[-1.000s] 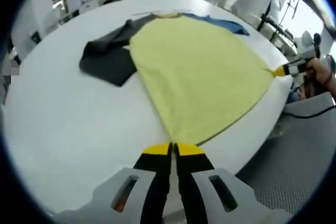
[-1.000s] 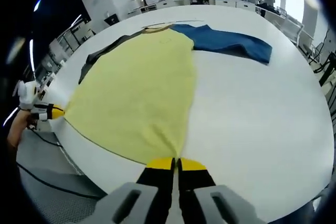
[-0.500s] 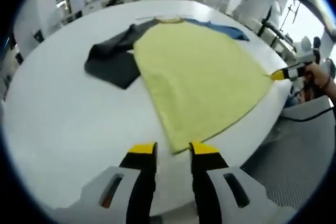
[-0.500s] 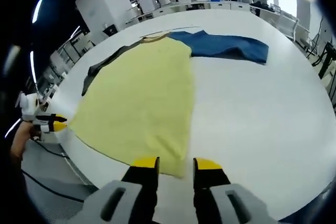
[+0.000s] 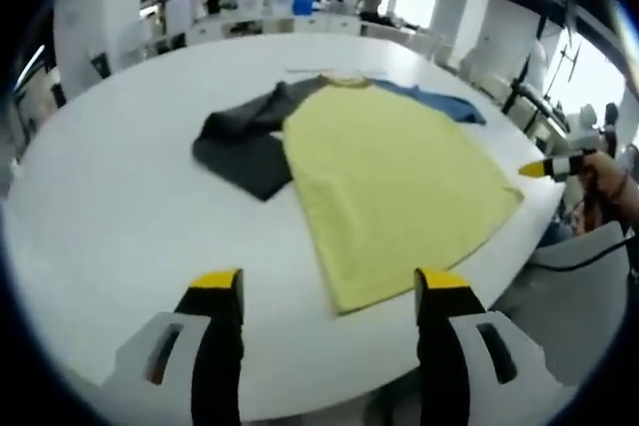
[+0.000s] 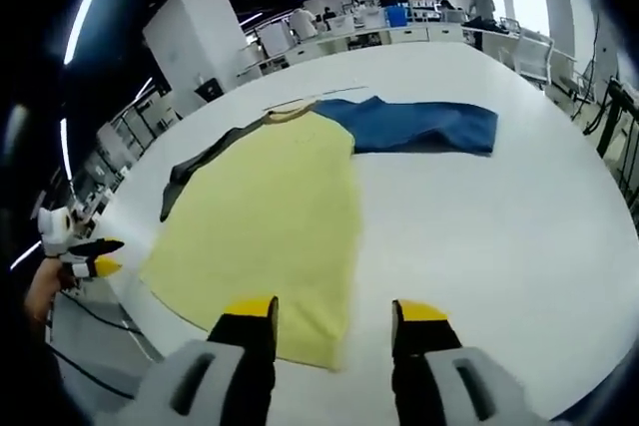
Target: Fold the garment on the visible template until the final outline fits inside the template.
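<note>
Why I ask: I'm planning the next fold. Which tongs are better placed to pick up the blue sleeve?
Probably the right. The open right tongs face the blue sleeve across bare table, while from the left tongs that sleeve lies beyond the yellow shirt body.

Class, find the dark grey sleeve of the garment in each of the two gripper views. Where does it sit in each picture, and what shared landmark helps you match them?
Left gripper view: the dark grey sleeve lies left of centre, on the left side of the yellow body.
Right gripper view: it is a thin strip at upper left, along the yellow body's far left edge.
Shared landmark: the blue sleeve, on the yellow body's opposite side.
</note>
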{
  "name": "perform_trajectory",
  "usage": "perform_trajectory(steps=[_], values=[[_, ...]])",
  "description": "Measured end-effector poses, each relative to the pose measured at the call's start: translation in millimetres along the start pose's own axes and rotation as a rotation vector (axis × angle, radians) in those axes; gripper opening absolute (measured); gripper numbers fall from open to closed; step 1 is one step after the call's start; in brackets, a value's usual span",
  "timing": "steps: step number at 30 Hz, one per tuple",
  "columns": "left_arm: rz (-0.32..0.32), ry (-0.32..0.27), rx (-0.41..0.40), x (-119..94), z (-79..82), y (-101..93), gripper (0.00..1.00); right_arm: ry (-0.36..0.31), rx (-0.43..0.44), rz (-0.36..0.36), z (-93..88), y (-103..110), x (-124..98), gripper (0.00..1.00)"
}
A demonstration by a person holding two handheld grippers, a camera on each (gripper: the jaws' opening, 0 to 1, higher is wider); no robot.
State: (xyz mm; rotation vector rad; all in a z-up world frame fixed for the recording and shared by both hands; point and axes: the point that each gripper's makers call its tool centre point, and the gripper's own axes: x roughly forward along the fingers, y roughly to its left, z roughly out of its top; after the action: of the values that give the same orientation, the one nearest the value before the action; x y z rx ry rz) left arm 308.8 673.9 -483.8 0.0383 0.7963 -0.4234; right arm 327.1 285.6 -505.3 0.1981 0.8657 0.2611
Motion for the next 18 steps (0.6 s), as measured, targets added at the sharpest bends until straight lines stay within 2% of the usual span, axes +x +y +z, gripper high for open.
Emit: perform_trajectory(steps=[7,11,13,18], values=[[-0.008,-0.051,-0.008,-5,12.6,-4.0,0.86,-0.080,0.003,-0.030,32.0,-15,-5,0.57],[-0.008,-0.140,-0.028,-6,29.2,-2.2,0.96,-0.097,-0.026,-0.050,48.1,-33,0,0.65],[-0.010,-0.147,-0.026,-6,32.2,-1.4,0.98,-0.100,-0.035,-0.057,54.9,-38,2,0.71],[-0.016,-0.155,-0.012,-9,39.6,-6.1,0.99,-0.113,-0.036,-0.057,70.6,-50,8,0.77]])
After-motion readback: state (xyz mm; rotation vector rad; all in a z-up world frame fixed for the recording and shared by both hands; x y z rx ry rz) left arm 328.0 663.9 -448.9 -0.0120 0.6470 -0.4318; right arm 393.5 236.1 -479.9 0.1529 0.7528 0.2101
